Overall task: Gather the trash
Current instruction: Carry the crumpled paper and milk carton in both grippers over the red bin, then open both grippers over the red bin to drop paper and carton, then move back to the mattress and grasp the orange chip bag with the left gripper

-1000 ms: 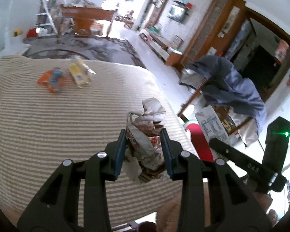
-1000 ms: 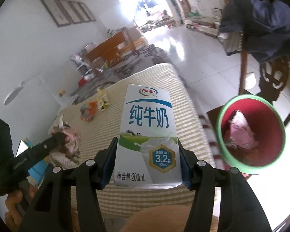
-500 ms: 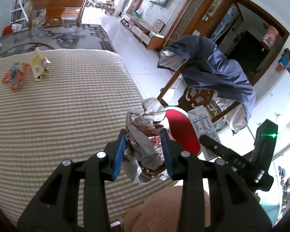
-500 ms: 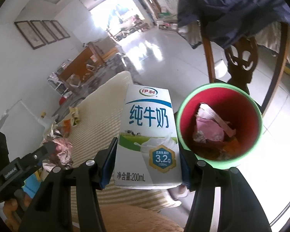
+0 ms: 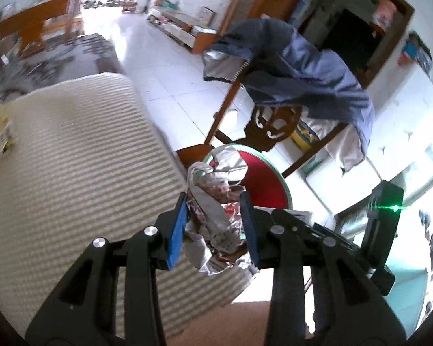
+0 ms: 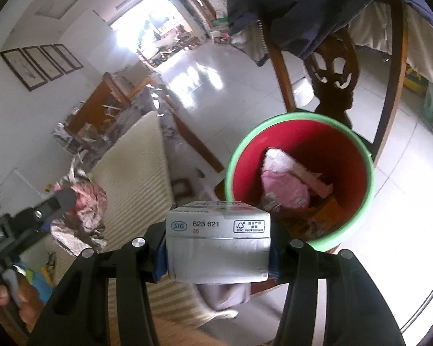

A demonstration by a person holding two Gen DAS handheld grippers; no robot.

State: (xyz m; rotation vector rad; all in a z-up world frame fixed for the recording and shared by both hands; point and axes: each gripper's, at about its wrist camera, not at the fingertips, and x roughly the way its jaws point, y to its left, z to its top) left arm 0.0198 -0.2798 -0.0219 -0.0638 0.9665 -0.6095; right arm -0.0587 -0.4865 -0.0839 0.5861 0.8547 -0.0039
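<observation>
Landmark: red bin (image 6: pixel 346 155) with a green rim, standing on the pale tiled floor beside a wooden chair (image 6: pixel 334 86)
Left gripper (image 5: pixel 215 225): clenched on a crumpled wrapper wad (image 5: pixel 216 210), blue pads pressing both sides; the wad sits just short of the bin's near rim in the left wrist view
Right gripper (image 6: pixel 218 249): grasping a milk carton (image 6: pixel 218 243) across its sides, jaws closing in on it; the carton lies tipped with its flat printed end toward the camera
Carton place: just short of the bin's near-left rim, partly overlapping it in the right wrist view, not inside
Bin contents: a pink and white crumpled bag (image 6: pixel 283 178), with brownish scraps under it
Striped tablecloth (image 5: pixel 72 173): covers the table to the left of the bin; both grippers are past its edge on the bin side
Left on the cloth: a yellow packet (image 5: pixel 3 132) and an orange bit at the picture's edge, well apart from the bin
Chair: behind the bin, with a blue jacket (image 5: pixel 297 66) draped over its back
Person: a hand (image 6: pixel 20 302) grips the left tool's handle, far left of the bin
</observation>
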